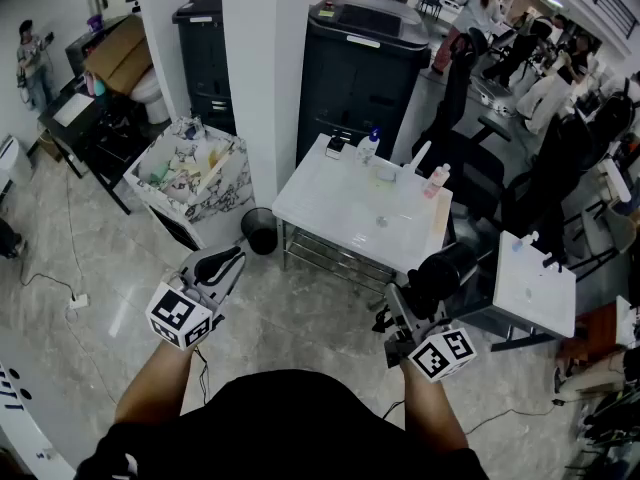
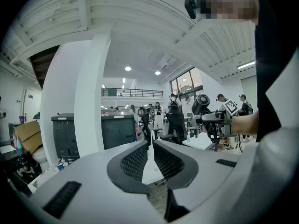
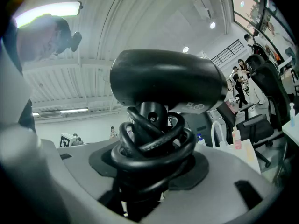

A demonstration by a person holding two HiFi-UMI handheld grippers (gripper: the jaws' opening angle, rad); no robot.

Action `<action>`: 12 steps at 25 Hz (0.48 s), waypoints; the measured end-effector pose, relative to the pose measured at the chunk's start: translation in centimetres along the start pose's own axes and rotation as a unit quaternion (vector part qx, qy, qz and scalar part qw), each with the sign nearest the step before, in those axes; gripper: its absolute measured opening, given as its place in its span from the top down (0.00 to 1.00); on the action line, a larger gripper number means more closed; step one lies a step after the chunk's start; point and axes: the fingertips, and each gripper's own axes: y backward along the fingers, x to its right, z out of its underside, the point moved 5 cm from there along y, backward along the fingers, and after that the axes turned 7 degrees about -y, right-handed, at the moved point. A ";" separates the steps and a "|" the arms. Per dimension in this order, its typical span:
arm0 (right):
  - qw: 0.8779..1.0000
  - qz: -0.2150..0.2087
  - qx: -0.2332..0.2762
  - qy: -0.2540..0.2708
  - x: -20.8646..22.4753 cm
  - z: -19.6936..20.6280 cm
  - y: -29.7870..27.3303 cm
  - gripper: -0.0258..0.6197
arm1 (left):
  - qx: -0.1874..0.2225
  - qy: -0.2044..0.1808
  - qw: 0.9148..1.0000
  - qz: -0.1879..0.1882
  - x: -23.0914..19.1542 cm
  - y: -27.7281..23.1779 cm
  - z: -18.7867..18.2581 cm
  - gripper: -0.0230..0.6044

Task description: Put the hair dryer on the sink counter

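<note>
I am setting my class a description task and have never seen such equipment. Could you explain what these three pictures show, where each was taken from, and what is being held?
There is no robot here: a person holds a two-jaw gripper in each hand. The head view comes from a camera on the person's head, looking steeply down. The other two views come from cameras riding on each gripper, looking along its jaws. The left gripper has its jaws together and holds nothing. The right gripper is shut on a black hair dryer, whose cord is coiled round its handle. Ahead stands a white counter carrying a blue-capped bottle and a pink bottle. The dryer is not yet on it.
</note>
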 end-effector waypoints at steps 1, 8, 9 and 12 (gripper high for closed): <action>1.000 -0.001 -0.001 0.001 0.1 0.0 0.1 0.54 | -0.001 0.003 1.000 -0.001 0.2 0.0 0.1 0.87; 1.000 -0.006 -0.003 0.008 0.8 -0.2 0.6 0.54 | -0.005 0.010 1.000 -0.002 1.4 -0.6 0.1 0.87; 1.000 -0.006 -0.002 0.009 1.0 -0.3 0.7 0.54 | -0.004 0.011 1.000 -0.002 1.6 -0.7 0.1 0.87; 1.000 -0.009 0.001 0.014 1.4 -0.6 1.0 0.54 | -0.004 0.011 1.000 -0.005 2.3 -1.1 -0.1 0.88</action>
